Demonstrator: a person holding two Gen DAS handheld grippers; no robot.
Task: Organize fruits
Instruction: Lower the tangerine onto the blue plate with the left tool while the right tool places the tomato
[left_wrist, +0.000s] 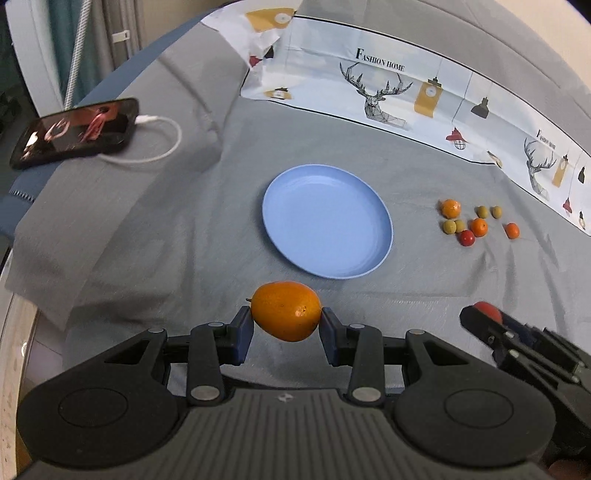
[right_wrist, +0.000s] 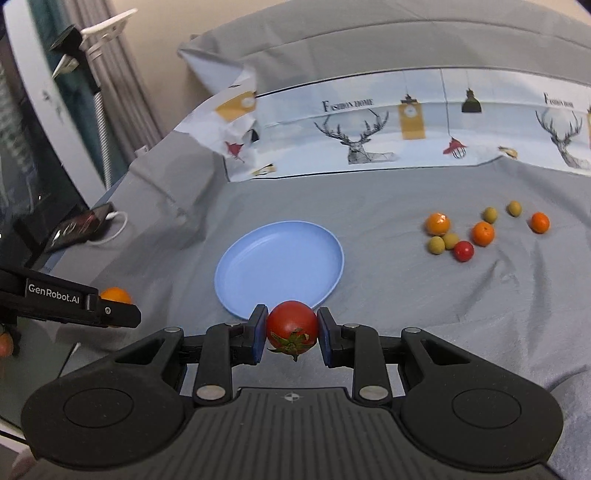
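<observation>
My left gripper is shut on an orange mango-shaped fruit, held above the grey cloth just short of the empty blue plate. In the right wrist view my right gripper is shut on a red tomato with a green stalk, at the plate's near rim. The right gripper with its tomato shows at the lower right of the left wrist view; the left gripper and its orange fruit show at the far left of the right wrist view. Several small fruits lie in a loose cluster right of the plate.
A grey cloth covers the surface. A printed deer-pattern sheet lies along the back. A phone on a white charging cable rests at the far left on a folded edge. A curtain and stand are at the upper left.
</observation>
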